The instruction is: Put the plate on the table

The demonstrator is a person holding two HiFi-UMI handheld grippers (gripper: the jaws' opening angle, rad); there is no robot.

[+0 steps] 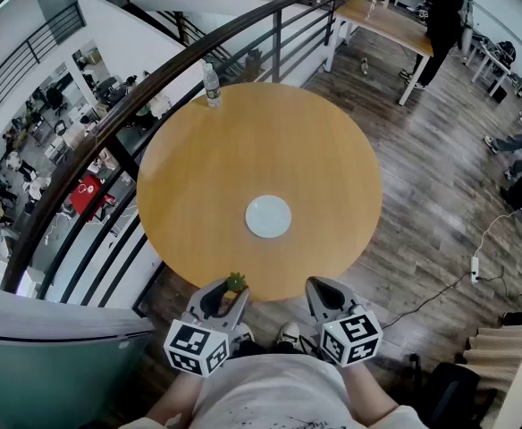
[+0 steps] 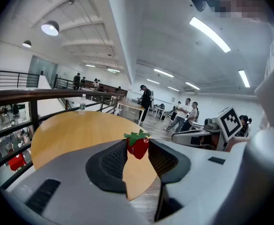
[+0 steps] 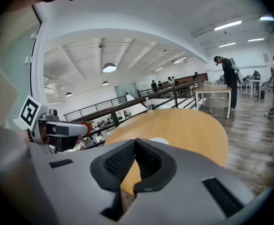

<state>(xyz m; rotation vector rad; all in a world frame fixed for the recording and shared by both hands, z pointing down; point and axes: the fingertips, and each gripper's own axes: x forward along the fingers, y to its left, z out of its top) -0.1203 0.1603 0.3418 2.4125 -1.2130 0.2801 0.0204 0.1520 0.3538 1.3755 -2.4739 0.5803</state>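
Our left tool (image 1: 228, 287) grasps a red, green-topped strawberry (image 2: 137, 145); our right tool (image 3: 135, 142) is clenched, empty. A round white plate (image 1: 268, 216) lies toward the near edge of the round wooden table (image 1: 243, 141).

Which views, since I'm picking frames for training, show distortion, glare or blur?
Head view: fisheye curves the railing; table evenly lit, sharp. Left gripper view: strip lights glare, strawberry crisp, corners black. Right gripper view: dark rounded corners, no blur.
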